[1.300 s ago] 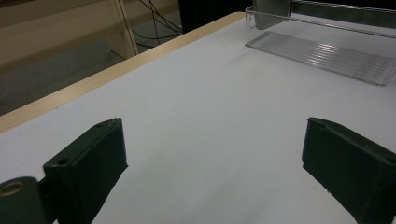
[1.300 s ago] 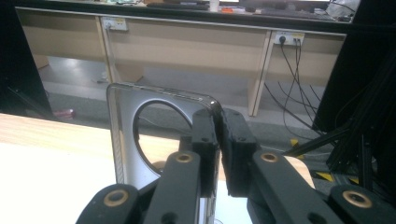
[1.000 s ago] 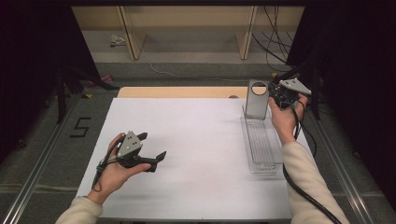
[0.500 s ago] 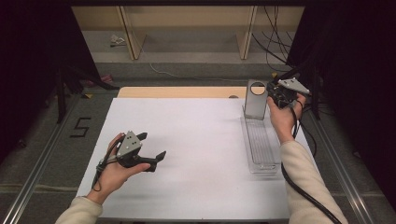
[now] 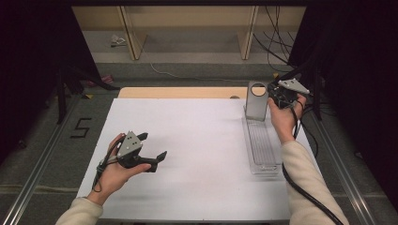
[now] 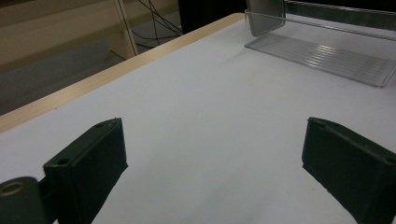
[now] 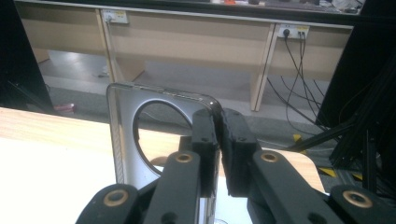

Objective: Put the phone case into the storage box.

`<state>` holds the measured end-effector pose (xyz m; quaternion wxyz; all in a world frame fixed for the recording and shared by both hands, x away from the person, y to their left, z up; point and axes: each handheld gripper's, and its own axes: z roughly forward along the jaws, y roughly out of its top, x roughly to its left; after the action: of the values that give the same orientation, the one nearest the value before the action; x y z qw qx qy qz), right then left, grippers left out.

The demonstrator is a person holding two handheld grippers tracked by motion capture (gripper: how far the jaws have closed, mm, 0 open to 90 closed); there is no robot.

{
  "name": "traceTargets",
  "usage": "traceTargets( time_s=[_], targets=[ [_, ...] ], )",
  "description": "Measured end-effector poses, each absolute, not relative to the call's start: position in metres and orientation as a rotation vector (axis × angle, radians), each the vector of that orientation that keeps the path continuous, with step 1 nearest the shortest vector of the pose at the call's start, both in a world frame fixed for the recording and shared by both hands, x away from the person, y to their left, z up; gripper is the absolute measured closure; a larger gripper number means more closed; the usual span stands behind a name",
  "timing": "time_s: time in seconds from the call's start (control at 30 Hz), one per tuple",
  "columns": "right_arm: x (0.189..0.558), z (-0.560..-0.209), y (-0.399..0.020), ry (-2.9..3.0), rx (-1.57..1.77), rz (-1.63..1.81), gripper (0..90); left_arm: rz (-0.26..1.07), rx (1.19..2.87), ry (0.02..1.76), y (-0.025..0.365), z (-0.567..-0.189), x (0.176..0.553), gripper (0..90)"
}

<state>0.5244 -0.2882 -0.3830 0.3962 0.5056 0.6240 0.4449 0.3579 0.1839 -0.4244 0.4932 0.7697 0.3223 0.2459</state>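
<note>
Clear ribbed plastic tray (image 5: 261, 147) with an upright grey end panel pierced by a round hole (image 5: 256, 101) lies along the right edge of the white worktop (image 5: 197, 140), its long axis running front to back and the panel standing at the far end, near the strip of bare wood at the worktop's far edge (image 5: 183, 92). Largest item on the surface; nothing else sits on the sheet.

Tray flat on the worktop, apparently so the panel can be worked from above while the base steadies it. Whether the panel is hinged to the tray or slotted in, cannot tell.

Right gripper (image 7: 219, 140): jaws clenched together on the top right corner of the panel, beside the hole; in the right gripper view the two black pads pinch the thin metal-grey edge between them. The right hand (image 5: 281, 119) comes in from the tray's right side, so the grip at the corner leaves the hole and the tray's length unobstructed. Judged to be holding the panel upright or readying to swing or lift it.

Left gripper (image 6: 215, 158): released, jaws wide apart with bare white sheet between them, resting low near the front left of the worktop, well apart from the tray. Likely parked as a spare, aimed toward the tray.
</note>
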Motion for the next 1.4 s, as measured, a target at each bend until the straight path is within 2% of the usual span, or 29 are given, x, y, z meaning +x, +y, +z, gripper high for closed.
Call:
traceTargets(
  time_s=[1.4],
  targets=[
    [0.536,-0.397,-0.296,1.602,1.343,1.084,85.1,0.595,1.868,0.78,0.183,-0.425,0.359,6.0]
  ],
)
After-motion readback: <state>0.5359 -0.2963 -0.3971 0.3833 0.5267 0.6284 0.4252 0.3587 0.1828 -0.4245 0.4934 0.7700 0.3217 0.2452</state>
